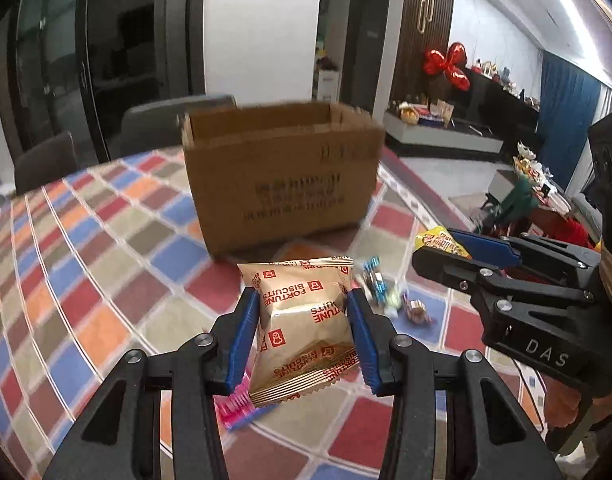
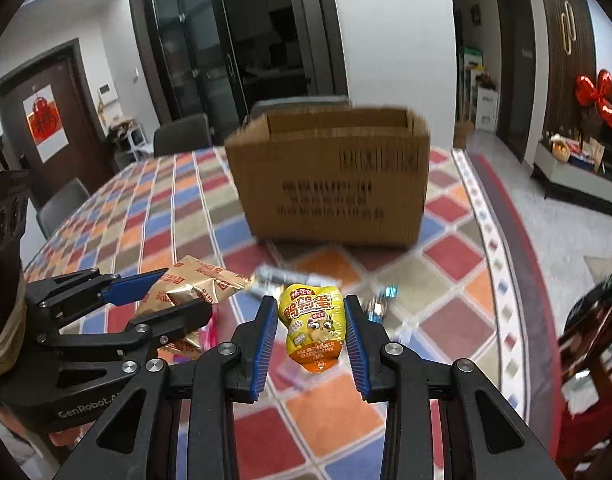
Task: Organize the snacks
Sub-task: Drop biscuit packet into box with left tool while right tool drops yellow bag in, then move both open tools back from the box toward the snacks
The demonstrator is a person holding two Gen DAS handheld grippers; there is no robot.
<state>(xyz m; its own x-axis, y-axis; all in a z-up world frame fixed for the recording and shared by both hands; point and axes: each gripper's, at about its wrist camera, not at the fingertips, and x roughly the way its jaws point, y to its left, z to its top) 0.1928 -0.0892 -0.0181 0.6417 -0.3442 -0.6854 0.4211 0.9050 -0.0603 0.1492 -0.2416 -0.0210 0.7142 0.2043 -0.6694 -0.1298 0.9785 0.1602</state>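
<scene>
My left gripper (image 1: 303,300) is shut on a gold Fortune Biscuits pack (image 1: 301,328) and holds it above the checkered tablecloth. It also shows in the right wrist view (image 2: 173,296), with the gold pack (image 2: 197,284) in it. My right gripper (image 2: 310,308) is shut on a yellow quail-egg snack pouch (image 2: 312,326); it shows at the right of the left wrist view (image 1: 446,250), with the pouch (image 1: 438,242) in it. An open cardboard box (image 1: 281,176) stands upright beyond both grippers, also in the right wrist view (image 2: 334,176).
Small wrapped candies (image 1: 380,288) lie on the tablecloth (image 1: 85,264) between grippers and box. A pink packet (image 1: 237,406) lies under my left gripper. Grey chairs (image 1: 45,160) stand at the table's far side. The table edge (image 2: 502,264) runs on the right.
</scene>
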